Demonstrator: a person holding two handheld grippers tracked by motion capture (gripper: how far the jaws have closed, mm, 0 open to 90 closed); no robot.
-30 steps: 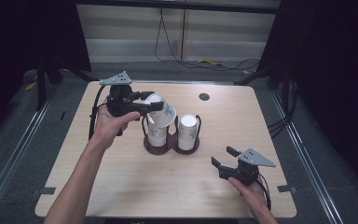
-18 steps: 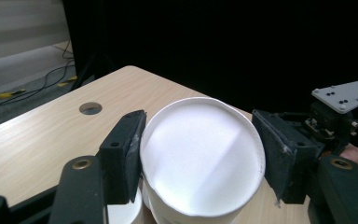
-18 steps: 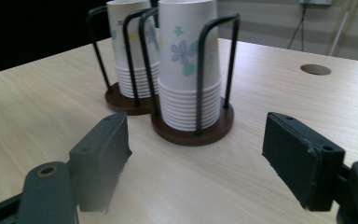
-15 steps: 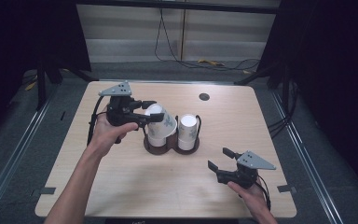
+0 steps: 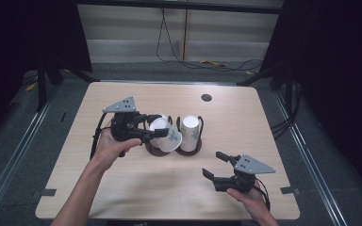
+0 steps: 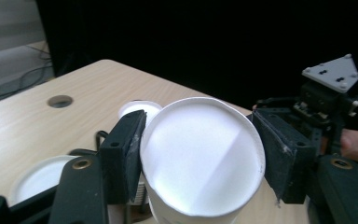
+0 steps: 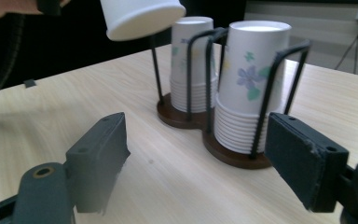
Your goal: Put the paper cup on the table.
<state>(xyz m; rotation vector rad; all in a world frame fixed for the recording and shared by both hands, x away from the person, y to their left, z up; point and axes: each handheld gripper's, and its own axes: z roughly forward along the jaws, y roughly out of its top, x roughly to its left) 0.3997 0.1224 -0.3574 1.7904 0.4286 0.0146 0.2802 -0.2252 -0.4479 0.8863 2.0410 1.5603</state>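
While the paper cup (image 5: 166,135) is clamped tilted in the left gripper (image 5: 147,133), just above the cup holder (image 5: 173,149) mid-table, thin, crushable walls are judged best pinched lightly below the rim. Nothing is held between the right gripper's (image 5: 215,165) just-widened jaws near the front edge.
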